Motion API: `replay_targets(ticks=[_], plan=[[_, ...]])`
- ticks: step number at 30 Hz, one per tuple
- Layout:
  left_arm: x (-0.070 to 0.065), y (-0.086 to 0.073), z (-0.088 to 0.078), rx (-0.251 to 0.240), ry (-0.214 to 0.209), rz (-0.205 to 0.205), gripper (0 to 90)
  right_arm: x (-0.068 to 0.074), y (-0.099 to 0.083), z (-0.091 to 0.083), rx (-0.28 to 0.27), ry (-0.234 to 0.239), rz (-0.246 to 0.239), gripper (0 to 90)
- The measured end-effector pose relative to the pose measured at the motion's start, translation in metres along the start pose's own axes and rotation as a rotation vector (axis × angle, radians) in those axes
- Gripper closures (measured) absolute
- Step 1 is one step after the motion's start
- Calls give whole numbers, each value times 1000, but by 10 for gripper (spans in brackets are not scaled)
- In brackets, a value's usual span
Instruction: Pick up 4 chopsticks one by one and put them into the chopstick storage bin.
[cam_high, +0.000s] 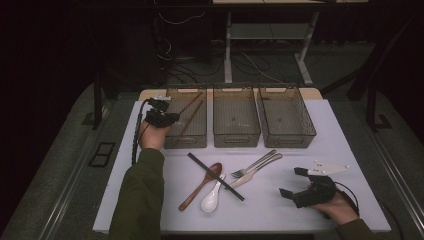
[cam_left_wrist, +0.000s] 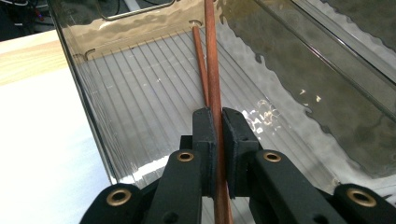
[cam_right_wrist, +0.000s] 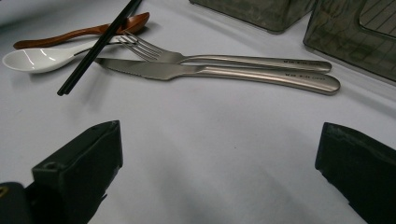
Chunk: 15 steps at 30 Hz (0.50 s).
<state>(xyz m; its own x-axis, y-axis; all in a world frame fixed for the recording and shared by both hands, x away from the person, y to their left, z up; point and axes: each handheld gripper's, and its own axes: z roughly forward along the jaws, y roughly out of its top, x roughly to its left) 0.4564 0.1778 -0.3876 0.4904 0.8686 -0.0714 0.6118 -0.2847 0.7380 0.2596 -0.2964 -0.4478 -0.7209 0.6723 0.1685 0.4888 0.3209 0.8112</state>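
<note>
From the high view, a person's left tongs (cam_high: 162, 116) hang over the near-left corner of the leftmost of three clear bins (cam_high: 186, 120), at about 10 o'clock on the white tabletop (cam_high: 350, 150), clamped on a brown chopstick (cam_high: 192, 102) that slants into the bin beside a second brown chopstick (cam_high: 191, 118). At 5 o'clock the right tongs (cam_high: 292, 182) rest low over the tabletop with jaws spread wide and nothing between them. In the middle lie a wooden spoon (cam_high: 201, 186), a white spoon (cam_high: 213, 196), a pair of black chopsticks (cam_high: 215, 176) crossing both, a fork (cam_high: 254, 165) and a knife (cam_high: 255, 171).

In the left gripper view, the left tongs (cam_left_wrist: 218, 130) pinch the brown chopstick (cam_left_wrist: 212, 60), which runs toward 12 o'clock over the ribbed floor of the bin (cam_left_wrist: 140, 93); the second brown chopstick (cam_left_wrist: 200, 60) lies just left of it.

In the right gripper view, the right tongs (cam_right_wrist: 219, 154) stand wide apart above the bare tabletop (cam_right_wrist: 210, 135). Toward 12 o'clock lie the knife (cam_right_wrist: 215, 72) and the fork (cam_right_wrist: 224, 59) side by side; at 10 o'clock the black chopsticks (cam_right_wrist: 95, 49) cross the white spoon (cam_right_wrist: 42, 57) and the wooden spoon (cam_right_wrist: 79, 31).
</note>
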Motion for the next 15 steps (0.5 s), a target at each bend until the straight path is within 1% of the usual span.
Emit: replay_targets(ticks=[4,6,7,9,11,14,15], plan=[[0,0,1,7,2,-1,834,0,0,0,-2,0,1,5],[0,-1,1,2,-1,-3,831,0,0,0,-1,1,0,5],[0,0,1,-4,0,-10,811,0,0,0,0,1,0,5],[0,0,1,-7,4,-5,740,0,0,0,-1,1,0,5],[0,0,1,-7,6,1,701,0,0,0,-3,2,0,5],[-1,0,1,-14,0,13,665,0,0,0,0,2,0,5],[-2,0,0,-19,-5,8,651,0,0,0,0,2,0,5]])
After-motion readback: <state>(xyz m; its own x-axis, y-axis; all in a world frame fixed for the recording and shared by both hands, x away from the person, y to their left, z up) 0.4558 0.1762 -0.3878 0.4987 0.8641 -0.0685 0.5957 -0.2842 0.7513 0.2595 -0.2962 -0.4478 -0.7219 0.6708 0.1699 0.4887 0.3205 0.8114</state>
